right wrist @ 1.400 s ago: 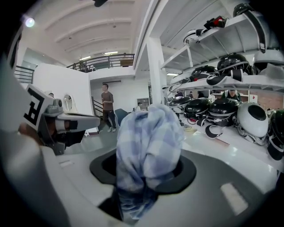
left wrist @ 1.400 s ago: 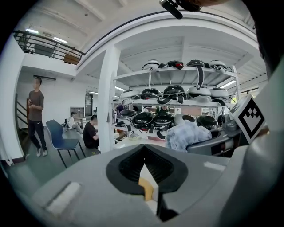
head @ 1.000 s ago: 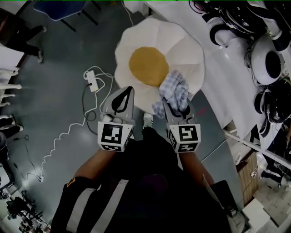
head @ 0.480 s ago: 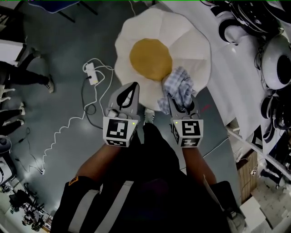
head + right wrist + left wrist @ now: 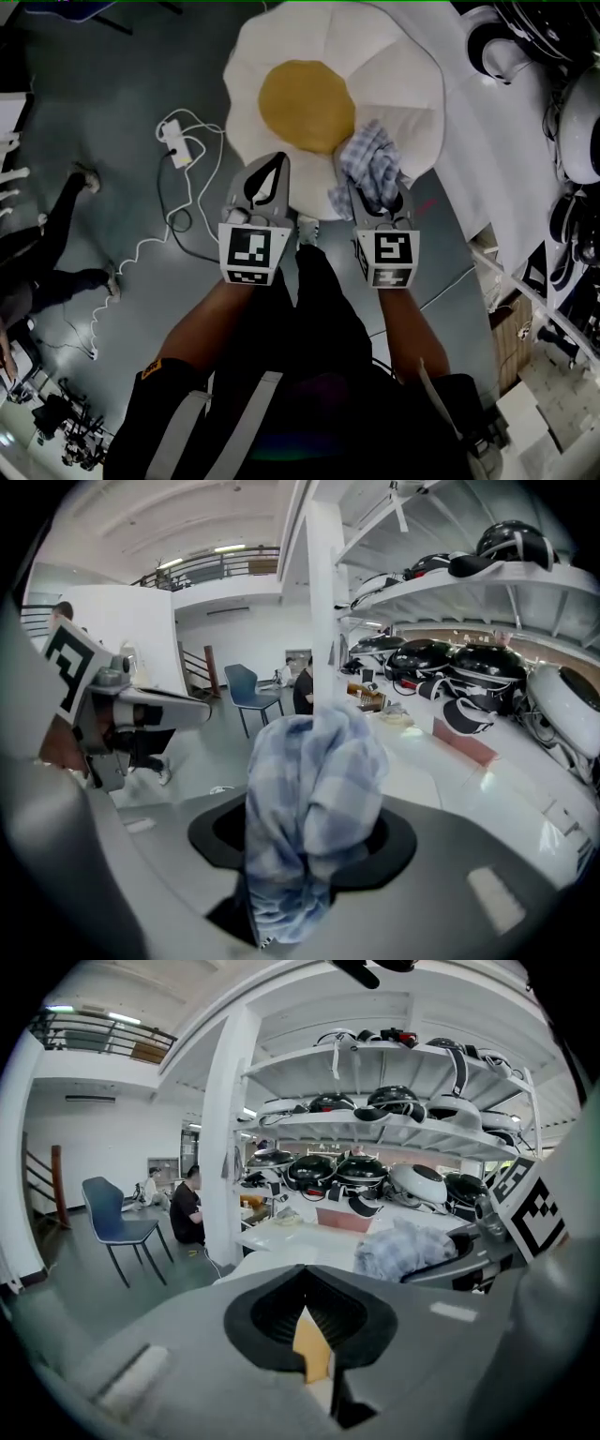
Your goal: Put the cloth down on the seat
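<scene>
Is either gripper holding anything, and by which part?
The right gripper holds the checked cloth by a bunched-up part, the rest spilling past its jaws, which are opening. The left gripper is shut on nothing.

Head view: dim overall. The seat (image 5: 333, 94) is the brightest surface. The floor (image 5: 112, 75) left of the seat is dark grey, and shadows beside the seat are soft and faint. Both gripper views: bright, lit by ceiling strip lights (image 5: 220, 548), with strong fisheye bending and black corners. The cloth (image 5: 314, 808), close to the lens, renders slightly soft.
</scene>
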A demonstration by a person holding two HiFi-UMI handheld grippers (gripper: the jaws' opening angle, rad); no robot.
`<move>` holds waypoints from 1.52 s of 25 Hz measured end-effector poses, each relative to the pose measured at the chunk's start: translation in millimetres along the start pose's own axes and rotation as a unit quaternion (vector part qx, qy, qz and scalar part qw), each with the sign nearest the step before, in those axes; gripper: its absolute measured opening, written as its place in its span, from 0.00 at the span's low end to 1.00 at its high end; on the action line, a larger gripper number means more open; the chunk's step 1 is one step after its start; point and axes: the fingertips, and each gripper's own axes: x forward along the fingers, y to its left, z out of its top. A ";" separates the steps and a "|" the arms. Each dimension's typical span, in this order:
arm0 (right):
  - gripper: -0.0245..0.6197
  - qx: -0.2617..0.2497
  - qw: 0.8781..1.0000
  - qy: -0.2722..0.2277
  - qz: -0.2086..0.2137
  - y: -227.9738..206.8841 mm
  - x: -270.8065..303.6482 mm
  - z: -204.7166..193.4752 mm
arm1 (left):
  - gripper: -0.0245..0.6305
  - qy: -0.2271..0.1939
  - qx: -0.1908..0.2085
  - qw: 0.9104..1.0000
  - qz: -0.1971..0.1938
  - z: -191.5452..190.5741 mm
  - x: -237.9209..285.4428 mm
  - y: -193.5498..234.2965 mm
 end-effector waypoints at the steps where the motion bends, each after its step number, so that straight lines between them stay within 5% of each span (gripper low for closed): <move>1: 0.36 0.000 1.000 0.005 -0.001 -1.2 8.2 -3.9 | 0.04 0.003 -0.001 1.000 0.000 -4.7 6.6 3.4; 9: 0.36 0.002 1.000 0.026 -0.009 -7.9 67.9 -19.2 | 0.04 0.027 0.004 1.000 -0.014 -40.4 57.7 22.7; 38: 0.37 0.002 0.996 0.091 -0.005 -18.6 260.2 -173.1 | 0.04 0.096 0.030 0.995 -0.019 -239.8 208.7 81.1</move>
